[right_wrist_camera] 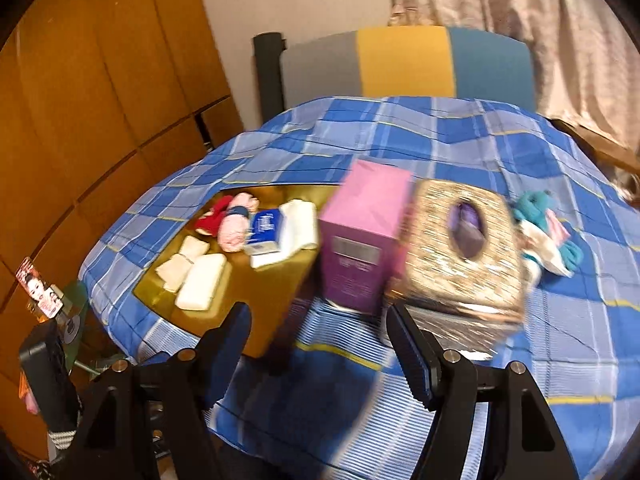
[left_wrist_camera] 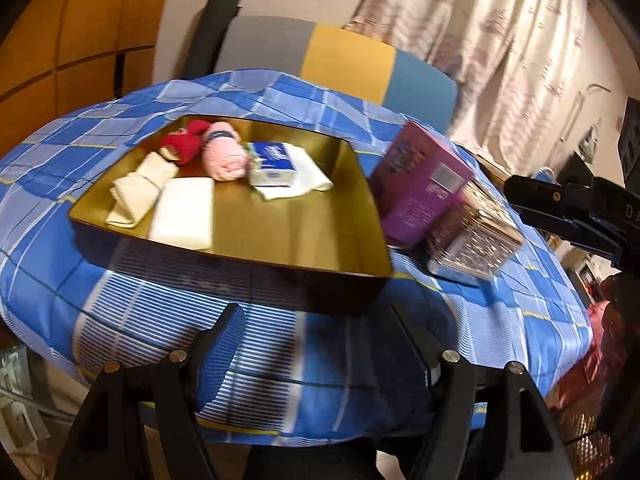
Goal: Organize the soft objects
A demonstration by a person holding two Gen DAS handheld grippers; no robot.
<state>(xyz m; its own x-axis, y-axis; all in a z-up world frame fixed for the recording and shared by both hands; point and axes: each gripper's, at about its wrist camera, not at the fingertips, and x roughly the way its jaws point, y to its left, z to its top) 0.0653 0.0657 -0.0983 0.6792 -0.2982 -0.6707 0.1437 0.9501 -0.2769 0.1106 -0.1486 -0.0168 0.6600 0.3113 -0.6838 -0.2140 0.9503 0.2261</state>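
Note:
A shallow tray with a gold floor [left_wrist_camera: 280, 228] lies on the blue checked cloth. In it are a red yarn ball [left_wrist_camera: 182, 142], a pink yarn ball [left_wrist_camera: 224, 156], a blue-and-white tissue pack [left_wrist_camera: 272, 164], a white cloth [left_wrist_camera: 310, 172], a cream cloth [left_wrist_camera: 140, 190] and a white sponge [left_wrist_camera: 184, 212]. My left gripper [left_wrist_camera: 316, 334] stands open and empty in front of the tray's near wall. My right gripper [right_wrist_camera: 320, 338] is open and empty too, before the purple box [right_wrist_camera: 360, 240]. A teal and white bundle of soft things [right_wrist_camera: 544, 236] lies on the cloth to the right.
A purple box [left_wrist_camera: 420, 184] and a glittery tissue box [right_wrist_camera: 464, 248] stand close together right of the tray [right_wrist_camera: 272, 300]. A chair back in grey, yellow and blue [right_wrist_camera: 404, 62] rises behind the table. Wooden cabinets stand left, a curtain right.

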